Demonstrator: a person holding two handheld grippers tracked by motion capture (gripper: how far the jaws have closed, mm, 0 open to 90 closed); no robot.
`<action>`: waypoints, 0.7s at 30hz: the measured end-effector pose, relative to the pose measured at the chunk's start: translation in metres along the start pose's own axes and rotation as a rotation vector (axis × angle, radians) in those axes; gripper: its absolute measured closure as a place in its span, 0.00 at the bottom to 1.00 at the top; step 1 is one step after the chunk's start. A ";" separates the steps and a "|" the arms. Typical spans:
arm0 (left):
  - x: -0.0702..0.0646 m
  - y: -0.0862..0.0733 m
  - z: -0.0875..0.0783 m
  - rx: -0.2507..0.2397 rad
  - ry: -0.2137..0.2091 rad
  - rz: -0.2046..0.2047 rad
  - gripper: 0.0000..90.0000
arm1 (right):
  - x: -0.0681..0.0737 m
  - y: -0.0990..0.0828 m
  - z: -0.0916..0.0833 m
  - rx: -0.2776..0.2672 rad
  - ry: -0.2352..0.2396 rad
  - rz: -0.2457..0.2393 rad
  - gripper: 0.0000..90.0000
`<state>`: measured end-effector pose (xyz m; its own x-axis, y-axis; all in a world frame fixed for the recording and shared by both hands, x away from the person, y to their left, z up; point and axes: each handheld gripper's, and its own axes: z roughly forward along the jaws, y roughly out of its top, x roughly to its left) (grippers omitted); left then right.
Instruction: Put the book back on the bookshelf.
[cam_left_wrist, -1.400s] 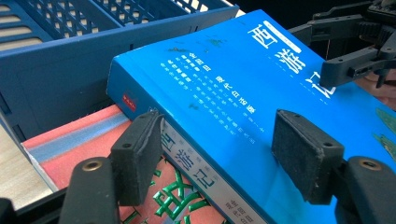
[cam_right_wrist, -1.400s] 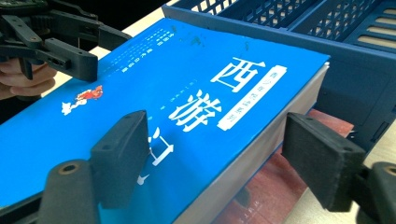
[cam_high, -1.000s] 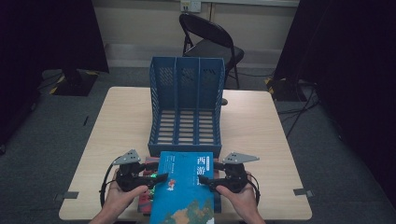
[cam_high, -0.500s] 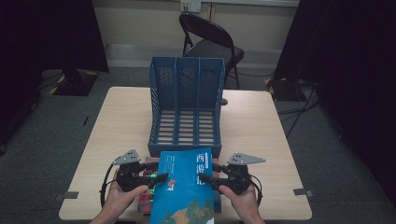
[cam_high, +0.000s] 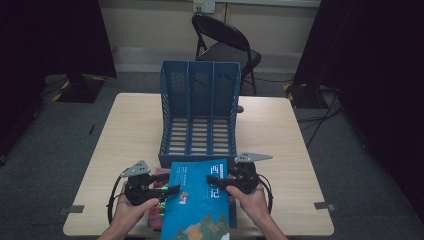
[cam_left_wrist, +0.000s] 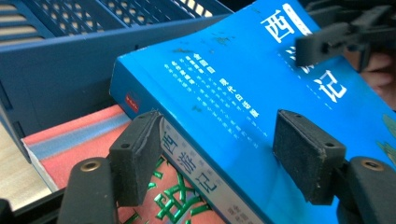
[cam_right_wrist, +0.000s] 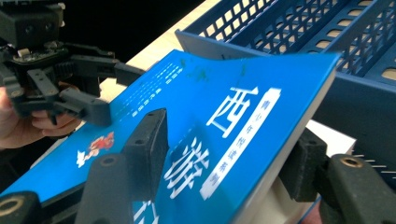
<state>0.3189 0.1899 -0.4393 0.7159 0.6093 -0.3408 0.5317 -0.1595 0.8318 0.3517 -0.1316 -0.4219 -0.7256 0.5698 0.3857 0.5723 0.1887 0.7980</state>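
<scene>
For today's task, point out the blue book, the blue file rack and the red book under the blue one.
blue book (cam_high: 197, 200), high view, cover middle.
blue file rack (cam_high: 199, 85), high view, back wall.
red book (cam_left_wrist: 88, 142), left gripper view, exposed cover.

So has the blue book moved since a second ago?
No. In the high view the blue book lies with its far edge just short of the blue rack's front lip, as before.

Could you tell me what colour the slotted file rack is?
The file rack is blue, clearest in the high view.

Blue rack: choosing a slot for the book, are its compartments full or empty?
Empty: the blue rack shows bare slatted floors in all three compartments.
</scene>
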 end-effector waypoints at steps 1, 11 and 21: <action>-0.001 0.000 0.000 -0.002 0.004 0.003 0.36 | 0.002 0.000 -0.001 0.014 0.011 0.001 0.48; -0.005 0.000 0.000 -0.015 0.034 0.035 0.36 | 0.013 0.006 0.010 0.085 0.032 0.057 0.58; 0.006 -0.001 0.000 0.012 -0.013 -0.079 0.28 | 0.010 0.010 0.019 0.072 0.111 0.073 0.80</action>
<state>0.3229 0.1937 -0.4423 0.6774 0.6102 -0.4109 0.5921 -0.1208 0.7967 0.3571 -0.1091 -0.4185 -0.7168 0.4930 0.4931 0.6478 0.2092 0.7326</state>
